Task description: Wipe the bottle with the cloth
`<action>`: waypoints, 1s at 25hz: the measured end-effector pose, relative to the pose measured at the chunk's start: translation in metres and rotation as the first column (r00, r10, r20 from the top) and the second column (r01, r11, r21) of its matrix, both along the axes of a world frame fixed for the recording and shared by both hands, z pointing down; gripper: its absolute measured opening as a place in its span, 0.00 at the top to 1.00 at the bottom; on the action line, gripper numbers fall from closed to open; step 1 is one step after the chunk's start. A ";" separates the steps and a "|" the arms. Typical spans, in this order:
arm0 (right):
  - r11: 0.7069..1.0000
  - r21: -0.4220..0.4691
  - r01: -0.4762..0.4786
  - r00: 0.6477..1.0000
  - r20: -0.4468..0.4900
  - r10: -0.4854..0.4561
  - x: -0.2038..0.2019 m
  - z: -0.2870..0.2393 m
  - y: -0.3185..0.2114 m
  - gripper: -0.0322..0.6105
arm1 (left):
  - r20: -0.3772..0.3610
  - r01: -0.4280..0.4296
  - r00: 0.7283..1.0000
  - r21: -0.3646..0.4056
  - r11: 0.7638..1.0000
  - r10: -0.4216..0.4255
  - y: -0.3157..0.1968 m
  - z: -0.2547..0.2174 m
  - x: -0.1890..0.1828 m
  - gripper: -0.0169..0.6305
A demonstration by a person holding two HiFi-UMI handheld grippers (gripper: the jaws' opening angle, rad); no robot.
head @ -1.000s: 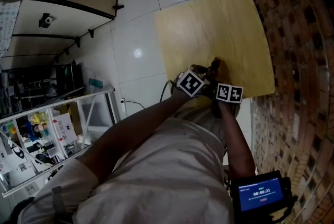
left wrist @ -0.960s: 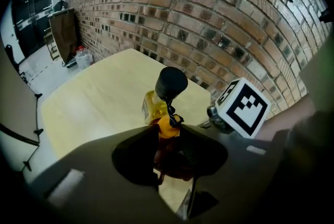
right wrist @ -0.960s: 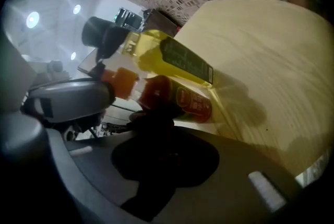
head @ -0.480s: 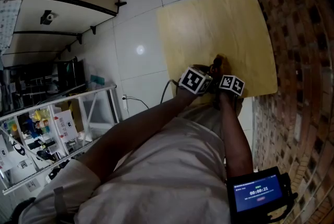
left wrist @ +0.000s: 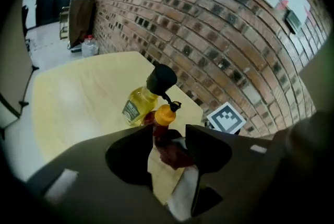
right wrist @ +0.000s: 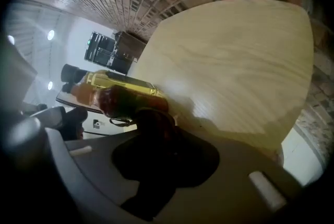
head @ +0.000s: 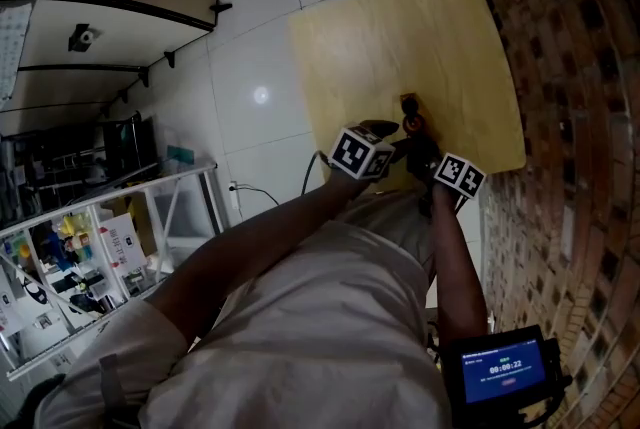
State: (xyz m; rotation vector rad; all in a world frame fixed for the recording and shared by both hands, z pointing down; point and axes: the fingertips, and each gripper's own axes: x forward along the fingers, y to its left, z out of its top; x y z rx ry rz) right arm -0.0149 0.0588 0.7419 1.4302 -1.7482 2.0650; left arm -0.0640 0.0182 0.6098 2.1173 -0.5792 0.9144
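Observation:
A small red-brown bottle (left wrist: 163, 119) with an orange cap stands near the table's front edge, between the jaws of my left gripper (left wrist: 169, 137). Those jaws have just been opening and their pads stand off the bottle. A dark red cloth (left wrist: 176, 154) lies against the bottle's lower part. In the right gripper view, my right gripper (right wrist: 154, 126) is shut on that cloth (right wrist: 151, 122), right beside the bottle (right wrist: 117, 100). The head view shows the bottle (head: 411, 123) just beyond the left gripper (head: 385, 142) and the right gripper (head: 425, 153).
A yellow oil bottle (left wrist: 138, 104) with a black cap stands just behind the small bottle. The wooden table (head: 400, 27) meets a brick wall (head: 570, 67) on the right. Its near edge runs under my hands. Shelves (head: 90, 247) stand to the left on the white floor.
The two marker cubes have drawn apart. The right gripper has shifted right, toward the table's edge, and rolled. The bottle's orange cap now shows between the grippers.

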 end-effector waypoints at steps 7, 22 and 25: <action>0.998 0.070 0.008 1.000 -0.014 -0.007 0.016 -0.019 0.015 0.83 | 0.352 -0.542 0.838 0.444 0.713 0.417 -0.017 -0.036 -0.012 0.59; 0.985 0.167 0.035 0.998 -0.057 -0.026 0.043 -0.053 0.015 0.83 | 0.863 -0.842 -0.147 0.147 -0.519 0.483 0.004 0.014 0.045 0.51; 0.984 0.173 0.033 0.998 -0.067 -0.021 0.045 -0.054 0.013 0.83 | 0.866 -0.887 -0.088 0.157 -0.434 0.493 -0.002 0.009 0.048 0.60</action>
